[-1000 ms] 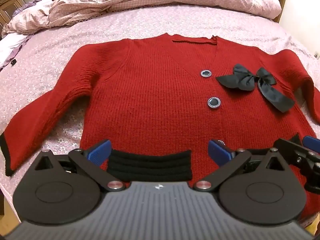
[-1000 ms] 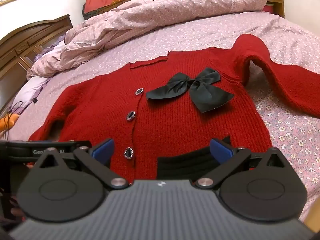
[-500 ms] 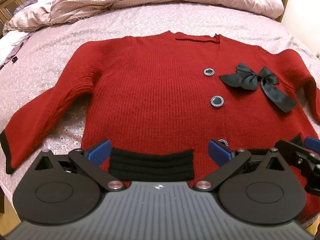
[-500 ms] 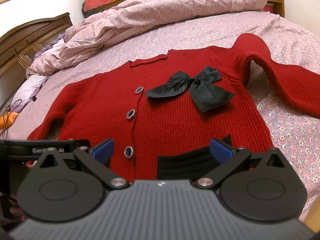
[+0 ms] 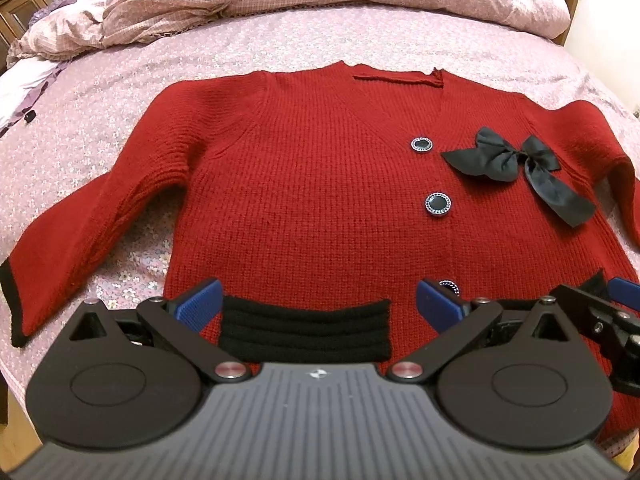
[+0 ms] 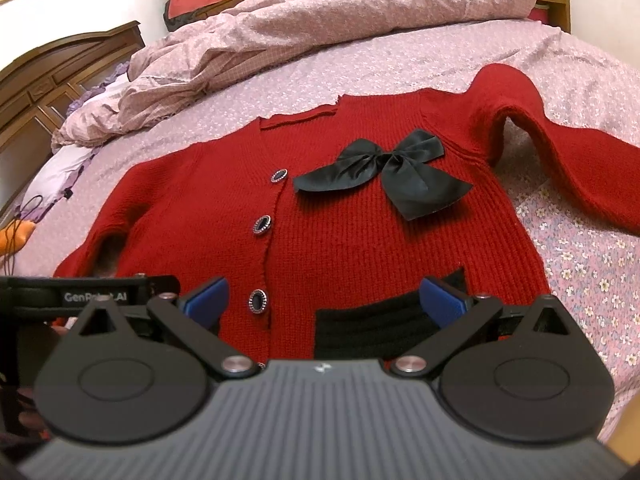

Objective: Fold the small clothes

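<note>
The cardigan lies face up and flat on the bed, hem nearest both tools, neckline away, so its long axis runs straight ahead from the jaws. The left gripper hangs over the hem's left half, jaws spread wide and holding nothing, a black ribbed pocket between them. The right gripper sits over the right half, jaws equally wide and empty, straddling the other pocket and the lowest button. Each is about as close to its own hem corner. It's a chunky red knit, thick and floppy; the sleeves splay out sideways, and a satin bow rests on the chest. A rumpled duvet is heaped beyond.
</note>
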Tool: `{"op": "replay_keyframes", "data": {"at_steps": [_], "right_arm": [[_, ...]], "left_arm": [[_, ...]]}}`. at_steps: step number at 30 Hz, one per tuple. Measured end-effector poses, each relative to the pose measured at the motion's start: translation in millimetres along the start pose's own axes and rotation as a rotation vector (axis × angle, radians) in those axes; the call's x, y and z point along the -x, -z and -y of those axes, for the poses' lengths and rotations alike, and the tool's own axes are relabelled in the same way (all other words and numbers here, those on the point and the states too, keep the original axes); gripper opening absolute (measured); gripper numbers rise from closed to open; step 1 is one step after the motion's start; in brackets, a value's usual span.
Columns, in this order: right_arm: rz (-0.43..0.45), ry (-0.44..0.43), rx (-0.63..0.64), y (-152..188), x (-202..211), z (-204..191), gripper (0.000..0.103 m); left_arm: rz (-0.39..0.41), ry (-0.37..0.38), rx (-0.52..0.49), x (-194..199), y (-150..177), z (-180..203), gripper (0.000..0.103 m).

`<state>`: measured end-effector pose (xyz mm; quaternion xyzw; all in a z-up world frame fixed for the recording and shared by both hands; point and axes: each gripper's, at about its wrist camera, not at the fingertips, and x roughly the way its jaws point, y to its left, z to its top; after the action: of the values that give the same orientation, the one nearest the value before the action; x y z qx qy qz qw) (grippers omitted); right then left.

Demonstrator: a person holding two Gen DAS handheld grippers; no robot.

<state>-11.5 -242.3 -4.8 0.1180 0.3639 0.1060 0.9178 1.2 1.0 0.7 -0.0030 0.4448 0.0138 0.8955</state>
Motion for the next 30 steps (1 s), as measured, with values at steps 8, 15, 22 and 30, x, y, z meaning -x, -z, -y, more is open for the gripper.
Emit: {"op": "replay_keyframes", "data": {"at_steps": [8,15,22,30], "right_arm": [[-0.002,0.0,-0.002,0.2,-0.1,0.1,0.103],[-0.002,-0.001,-0.002,0.0,-0.1,0.1,0.103],[-0.003,0.001,-0.002,0.7,-0.6,-0.2,0.103],[-0.001,0.001,-0.009,1.0,-1.0,0.7,0.103]], "left_arm": [[-0.004,-0.002,0.001,-1.5,0.0,-0.2,0.103],[-0.004,-0.005,0.002,-2.2,0.0,-0.1,0.103],[-0.003,-0.005,0.003,-2.2,0.1,0.0,0.103],[-0.003,-0.007,-0.001,-3.9,0.1,-0.1,0.103]]}}
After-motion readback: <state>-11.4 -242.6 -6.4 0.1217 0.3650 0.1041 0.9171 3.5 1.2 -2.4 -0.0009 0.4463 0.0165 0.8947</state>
